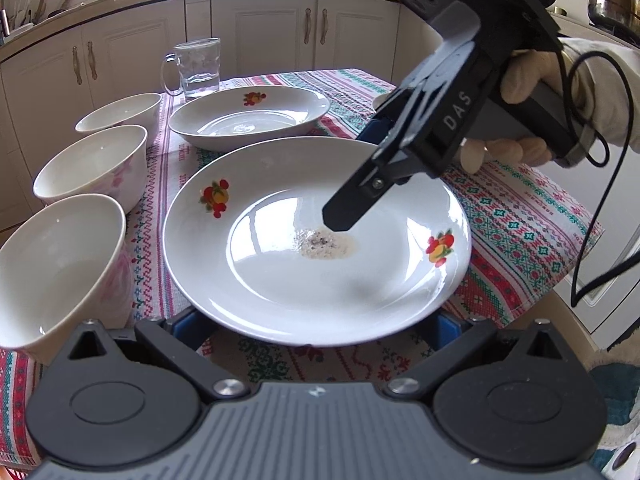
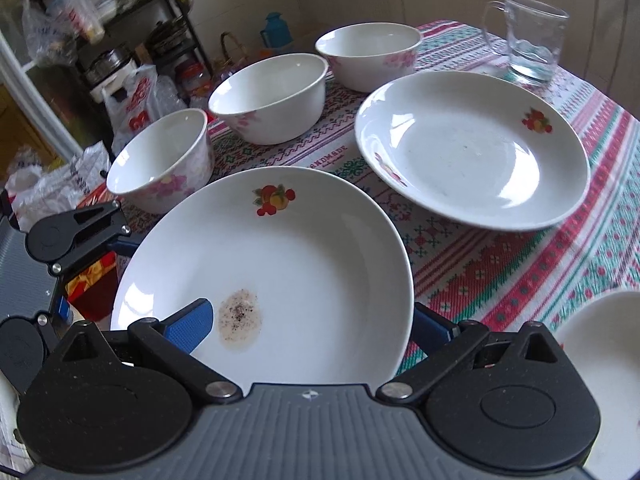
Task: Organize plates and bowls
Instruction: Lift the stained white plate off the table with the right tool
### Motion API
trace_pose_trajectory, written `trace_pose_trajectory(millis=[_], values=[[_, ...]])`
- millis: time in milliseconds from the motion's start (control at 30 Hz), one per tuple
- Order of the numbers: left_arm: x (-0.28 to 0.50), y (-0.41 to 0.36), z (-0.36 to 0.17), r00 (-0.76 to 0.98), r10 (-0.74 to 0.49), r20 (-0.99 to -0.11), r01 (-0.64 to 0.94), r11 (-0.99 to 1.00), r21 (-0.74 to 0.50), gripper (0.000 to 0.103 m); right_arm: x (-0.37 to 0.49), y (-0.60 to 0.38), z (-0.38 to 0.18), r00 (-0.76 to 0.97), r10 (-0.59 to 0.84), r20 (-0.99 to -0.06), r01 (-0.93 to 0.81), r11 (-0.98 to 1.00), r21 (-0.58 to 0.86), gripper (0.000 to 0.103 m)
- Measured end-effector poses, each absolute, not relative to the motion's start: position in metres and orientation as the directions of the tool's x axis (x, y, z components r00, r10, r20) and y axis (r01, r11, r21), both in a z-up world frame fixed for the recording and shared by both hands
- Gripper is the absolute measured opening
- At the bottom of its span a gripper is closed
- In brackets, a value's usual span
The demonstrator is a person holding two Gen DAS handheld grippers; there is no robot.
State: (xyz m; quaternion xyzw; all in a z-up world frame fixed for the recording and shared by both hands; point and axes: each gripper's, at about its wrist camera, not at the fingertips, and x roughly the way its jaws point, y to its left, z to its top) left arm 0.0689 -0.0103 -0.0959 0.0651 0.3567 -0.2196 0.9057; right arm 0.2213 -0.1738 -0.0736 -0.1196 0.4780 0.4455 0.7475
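Observation:
A white plate with fruit prints and a speckled stain (image 1: 320, 264) (image 2: 304, 272) is held tilted above the patterned tablecloth. My right gripper (image 2: 312, 326) straddles its rim, one blue pad (image 2: 188, 326) inside the plate and the other under it; it shows in the left wrist view (image 1: 348, 208) too. My left gripper (image 1: 316, 330) is open, its blue pads under the plate's near rim. A second plate (image 1: 250, 114) (image 2: 472, 148) lies behind. Three white bowls with pink flowers (image 1: 56, 268) (image 1: 94, 166) (image 1: 120, 114) line the left edge.
A glass mug (image 1: 196, 66) (image 2: 528, 40) stands at the table's far side. Another white dish (image 2: 604, 364) sits at the right edge of the right wrist view. Kitchen cabinets (image 1: 280, 32) are behind the table; bags and a shelf (image 2: 80, 40) stand beside it.

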Motion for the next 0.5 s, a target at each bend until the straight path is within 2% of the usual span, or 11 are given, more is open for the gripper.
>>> trace_pose_trajectory(millis=[300,500], values=[[0.070,-0.010,-0.096,0.646,-0.352,-0.677,0.449,0.893,-0.036,0.103,0.235,-0.164,-0.070,0.054,0.549,-0.834,-0.786,0.538,0.303,0.103],[0.071,-0.010,-0.096,0.644,-0.355,-0.678,0.453,0.891,-0.036,0.103,0.251,-0.170,-0.069,-0.029,0.581,-0.813,-0.728,0.545,0.415,0.103]])
